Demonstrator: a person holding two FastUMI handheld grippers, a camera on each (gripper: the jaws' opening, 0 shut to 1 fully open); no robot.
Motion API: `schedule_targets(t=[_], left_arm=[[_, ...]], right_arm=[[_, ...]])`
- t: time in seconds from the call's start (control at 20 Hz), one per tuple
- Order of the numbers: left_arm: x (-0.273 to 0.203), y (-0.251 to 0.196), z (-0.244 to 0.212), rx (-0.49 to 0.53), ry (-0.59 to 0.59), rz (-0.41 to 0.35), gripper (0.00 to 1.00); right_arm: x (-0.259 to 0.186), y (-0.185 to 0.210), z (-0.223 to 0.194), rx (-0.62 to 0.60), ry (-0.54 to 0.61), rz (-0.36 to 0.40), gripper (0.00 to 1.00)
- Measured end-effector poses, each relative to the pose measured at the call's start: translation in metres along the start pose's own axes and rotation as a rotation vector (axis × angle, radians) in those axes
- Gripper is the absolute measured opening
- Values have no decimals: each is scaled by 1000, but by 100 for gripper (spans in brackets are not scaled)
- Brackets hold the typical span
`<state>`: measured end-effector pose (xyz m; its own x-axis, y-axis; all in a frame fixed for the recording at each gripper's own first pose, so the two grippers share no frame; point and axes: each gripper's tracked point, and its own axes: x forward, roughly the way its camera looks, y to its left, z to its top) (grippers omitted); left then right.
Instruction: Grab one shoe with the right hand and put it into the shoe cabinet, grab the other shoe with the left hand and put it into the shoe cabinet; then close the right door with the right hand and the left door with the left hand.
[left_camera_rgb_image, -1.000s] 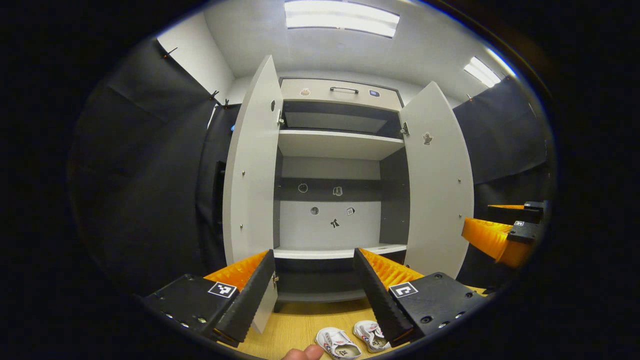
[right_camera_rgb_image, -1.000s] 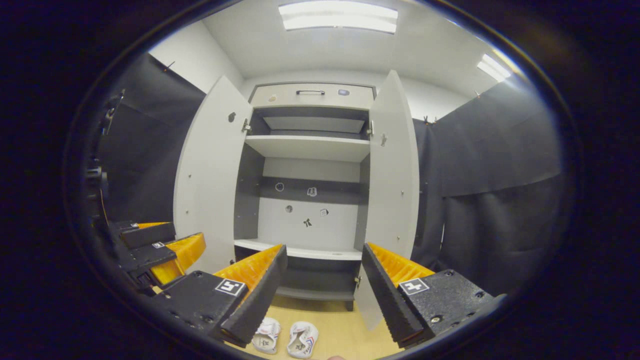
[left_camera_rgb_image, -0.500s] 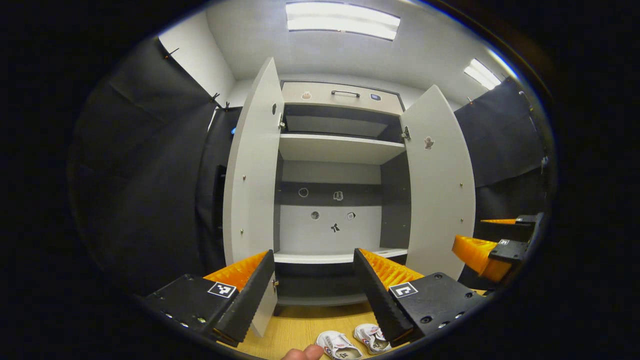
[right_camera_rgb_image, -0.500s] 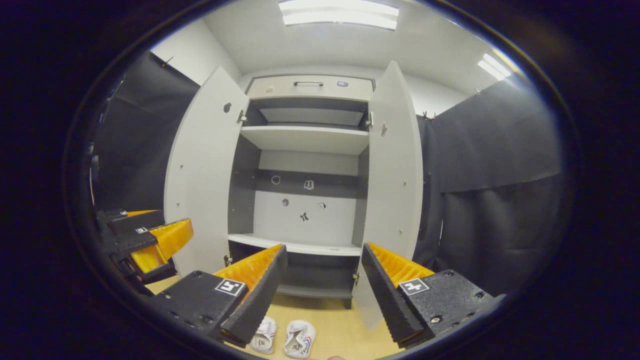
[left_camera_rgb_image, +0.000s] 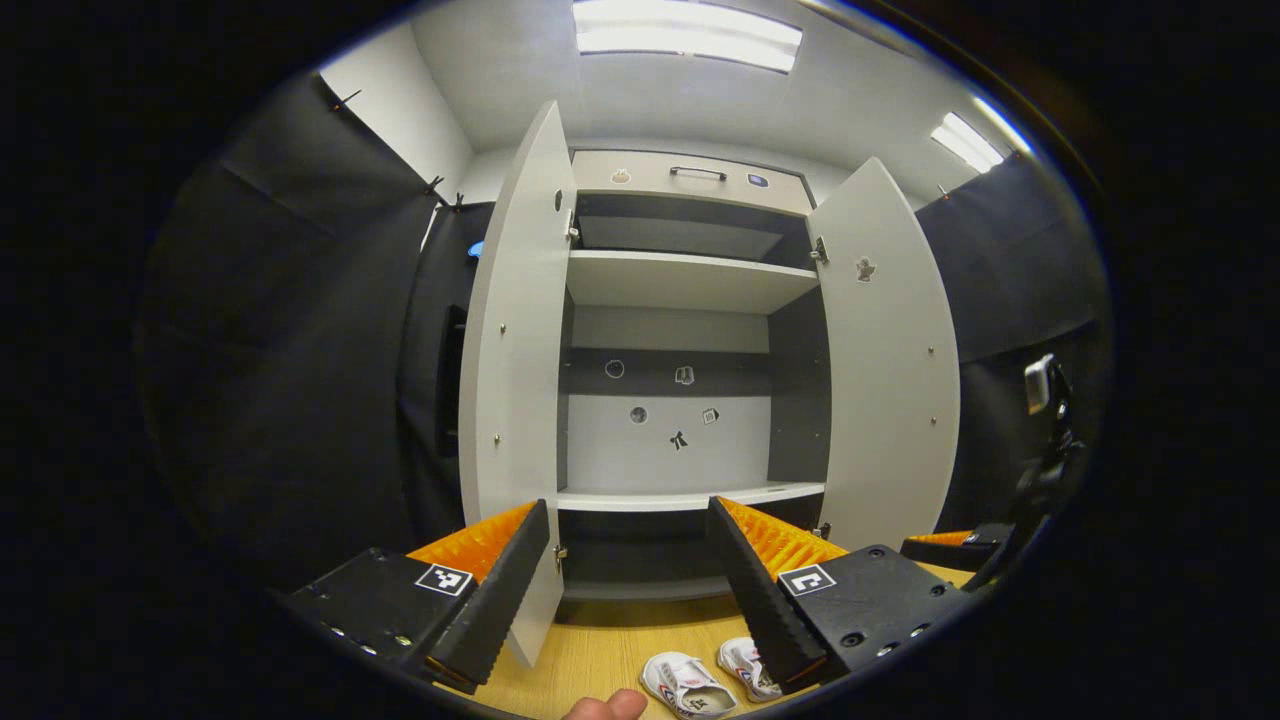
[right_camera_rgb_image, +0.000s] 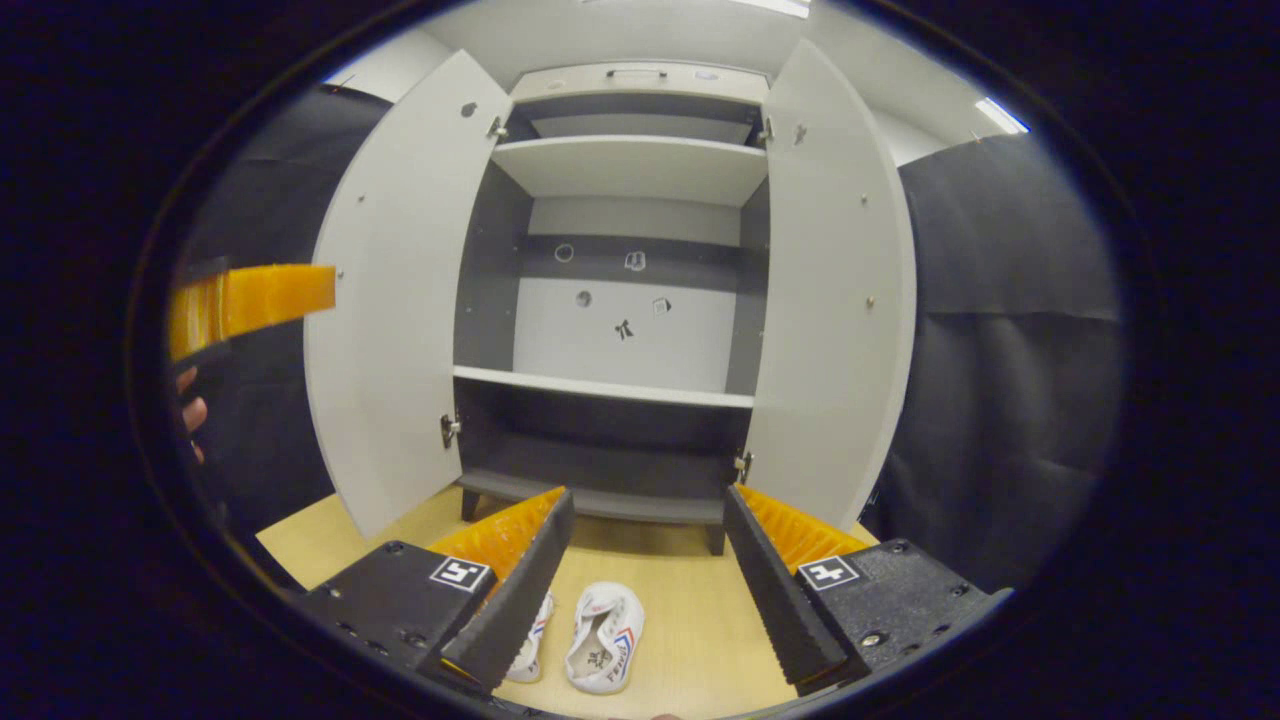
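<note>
I hold both grippers in front of the shoe cabinet (right_camera_rgb_image: 610, 385), and both of them are spread wide with nothing between the fingers. My right gripper (right_camera_rgb_image: 648, 590) points down toward the floor (right_camera_rgb_image: 690, 620). Between its fingers I see the two white shoes (right_camera_rgb_image: 590, 635) lying side by side on the light wood, just in front of the cabinet's bottom edge. The right shoe (right_camera_rgb_image: 606, 638) is in the gap between the fingers, and the left shoe (right_camera_rgb_image: 527, 645) is partly hidden behind the finger on the left of this view. The fingers do not touch either shoe.

My left gripper (left_camera_rgb_image: 628, 590) looks more level, toward the middle of the cabinet. In the left gripper view the same two shoes (left_camera_rgb_image: 715, 680) lie low on the floor; one is partly behind the finger on the right of that view. A fingertip of my hand (left_camera_rgb_image: 605, 707) shows at the bottom edge.

The left door (right_camera_rgb_image: 395, 300) and the right door (right_camera_rgb_image: 830, 300) both stand open. Inside, the upper shelf (right_camera_rgb_image: 630, 165) and the middle shelf (right_camera_rgb_image: 605, 385) are bare, and small stickers (right_camera_rgb_image: 625, 328) are on the back wall. At the right edge of the left gripper view I see part of my right gripper (left_camera_rgb_image: 960, 545), lower than my left. At the left edge of the right gripper view I see one finger of my left gripper (right_camera_rgb_image: 255, 300).
</note>
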<state>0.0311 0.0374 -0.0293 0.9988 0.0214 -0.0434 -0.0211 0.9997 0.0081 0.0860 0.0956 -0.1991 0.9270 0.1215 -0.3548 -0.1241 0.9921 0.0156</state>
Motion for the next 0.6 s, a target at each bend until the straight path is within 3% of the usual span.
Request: schedule_targets(t=[0.25,0.6], left_arm=[[-3,7,-13,12,21,4,95],[-6,15,-25,0,45,3,95]], right_arm=[[25,28,-86,-19,171,55,96],[38,50,-161,23,347,96,94]])
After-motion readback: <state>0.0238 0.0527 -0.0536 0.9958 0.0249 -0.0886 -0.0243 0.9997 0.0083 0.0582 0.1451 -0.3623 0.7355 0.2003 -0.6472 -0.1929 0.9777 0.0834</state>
